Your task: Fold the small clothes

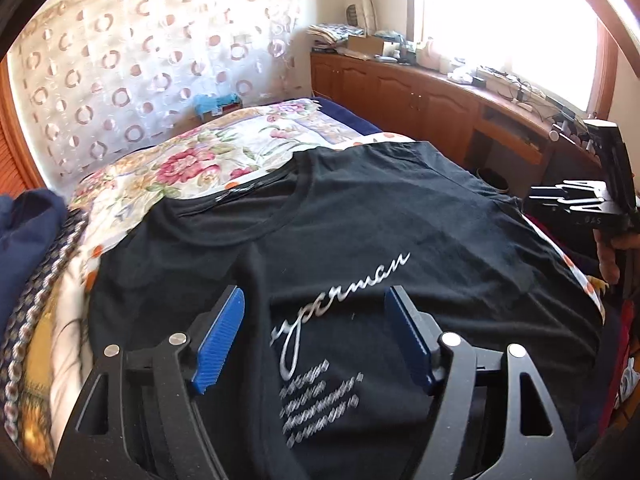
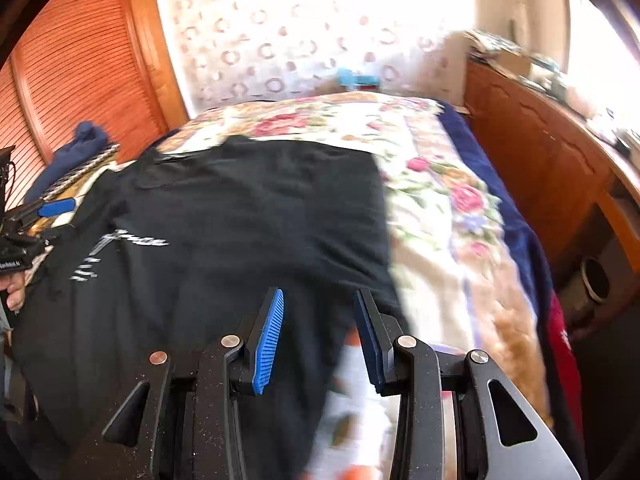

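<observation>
Left hand-held gripper (image 1: 314, 316) is held with pads spread wide, nothing clamped; right hand-held gripper (image 2: 318, 320) likewise parted, nothing gripped.

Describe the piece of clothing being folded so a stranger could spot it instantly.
Find the bed with the floral bedspread. Spread flat across it lies the black T-shirt. Unlike the navy garment bunched at the bed's edge, it carries silvery cursive lettering on its chest.
</observation>
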Motion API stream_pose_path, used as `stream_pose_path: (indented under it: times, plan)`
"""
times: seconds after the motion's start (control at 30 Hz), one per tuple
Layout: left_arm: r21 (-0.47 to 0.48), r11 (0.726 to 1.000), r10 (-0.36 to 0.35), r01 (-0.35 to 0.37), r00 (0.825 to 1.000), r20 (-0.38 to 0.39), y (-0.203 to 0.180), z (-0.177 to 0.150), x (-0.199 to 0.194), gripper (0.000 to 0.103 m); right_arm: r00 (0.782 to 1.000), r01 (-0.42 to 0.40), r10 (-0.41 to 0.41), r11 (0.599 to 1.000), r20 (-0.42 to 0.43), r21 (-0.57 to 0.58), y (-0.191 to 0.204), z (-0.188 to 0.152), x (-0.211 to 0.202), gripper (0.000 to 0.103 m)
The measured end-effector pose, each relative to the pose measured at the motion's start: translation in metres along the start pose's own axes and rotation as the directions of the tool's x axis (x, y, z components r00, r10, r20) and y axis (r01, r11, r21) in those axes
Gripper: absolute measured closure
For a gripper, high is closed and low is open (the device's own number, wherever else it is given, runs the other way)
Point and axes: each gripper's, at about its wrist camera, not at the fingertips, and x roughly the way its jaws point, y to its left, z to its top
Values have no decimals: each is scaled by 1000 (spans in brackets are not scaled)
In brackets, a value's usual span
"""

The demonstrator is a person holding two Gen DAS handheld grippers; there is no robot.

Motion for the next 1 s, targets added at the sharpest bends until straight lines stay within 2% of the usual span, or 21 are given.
stream_pose_path:
  times: [0.23,0.47,0.67,0.83,0.9,0.93,1.0]
  plan:
    - [8,998,-64,64,997,-38,-20,9,34,29,998,51,-48,995,-38,82,-39,-20,-14,65]
    - [47,996,-70,74,994,-85,-36,1,56,29,996,5,5,994,-92,108,-39,-19,1,65]
    - [56,996,-67,74,992,-107,-39,-4,64,29,991,72,-64,995,-121,64,-51,-13,9,65]
    - [63,995,-70,77,991,-110,-41,-6,64,25,991,6,4,997,-131,73,-52,-6,19,65]
    - [61,995,-73,80,991,-111,-41,-7,64,24,993,-15,24,997,-118,80,-55,-4,22,75]
    - [64,995,-70,77,991,-112,-41,-7,64,23,993,-19,29,996,-111,83,-57,-3,21,91]
    - [68,995,-66,74,991,-114,-42,-7,64,21,996,18,-10,996,-89,82,-58,1,16,96]
